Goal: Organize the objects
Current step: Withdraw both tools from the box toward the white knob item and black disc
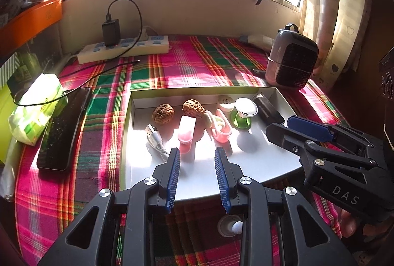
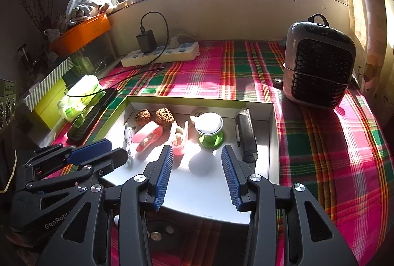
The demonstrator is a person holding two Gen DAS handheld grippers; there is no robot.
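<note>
Your plaid tablecloth [image 1: 202, 61] fills the tabletop, pink, green and yellow. On it sits the shallow white tray [image 1: 197, 182], green on its outer wall, holding all the small items. Right of the tray stands a grey desktop heater [image 2: 320, 71] with a black grille; its top panel markings are too small to read. At the back wall lies a white power strip [image 1: 138, 47] with a black charger [image 1: 110, 31] plugged in. Left of the tray a black phone [image 1: 64, 128] leans against a green-and-white tissue pack [image 1: 37, 105]; its printing is washed out by the sun. In the tray, back row: two walnuts [image 1: 178, 110] side by side, a small white round cap [image 1: 226, 103], a green-based white-topped stand [image 1: 242, 113] and a dark rectangular block [image 1: 268, 109] along the right wall. Front row: a white USB cable [image 1: 155, 140], a pink clip [image 1: 187, 129] and a pink-and-cream ring item [image 1: 220, 125]. Your left gripper [image 1: 197, 160] hovers over the tray's near edge, jaws parted about halfway, nothing between them; its body reads "GenRobot", cut off at the frame. Your right gripper [image 2: 197, 157] hangs beside it, also parted and empty; its body reads "DAS".
</note>
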